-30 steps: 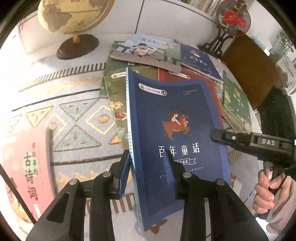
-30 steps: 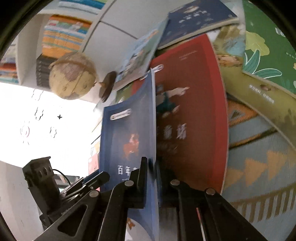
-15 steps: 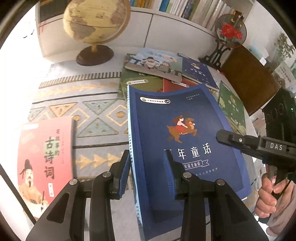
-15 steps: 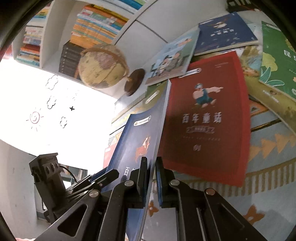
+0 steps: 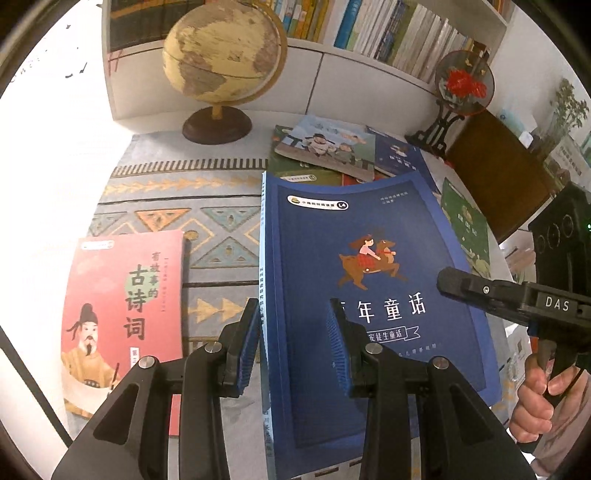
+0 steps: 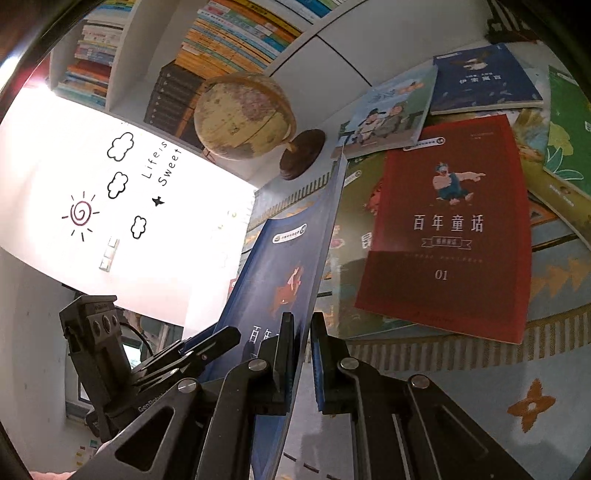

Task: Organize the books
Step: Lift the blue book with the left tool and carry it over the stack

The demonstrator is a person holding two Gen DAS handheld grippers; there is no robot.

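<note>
Since a second ago I raised the blue book (image 5: 369, 280) clear of the scattered pile (image 5: 325, 151), left gripper (image 5: 291, 350) clamping its spine, right gripper (image 6: 303, 354) pinching its far edge, so it stays flat.

Held book (image 5: 369, 295): centre of the left wrist frame, we see it raised above the rug (image 5: 207, 229).
Poetry book (image 5: 122, 317): lower left, flat on the rug.
Globe (image 5: 221, 66): upper centre, behind the rug.
Book pile (image 5: 328, 151): behind the held book, overlapping.
Shelf (image 5: 369, 33): top, behind the globe.
</note>
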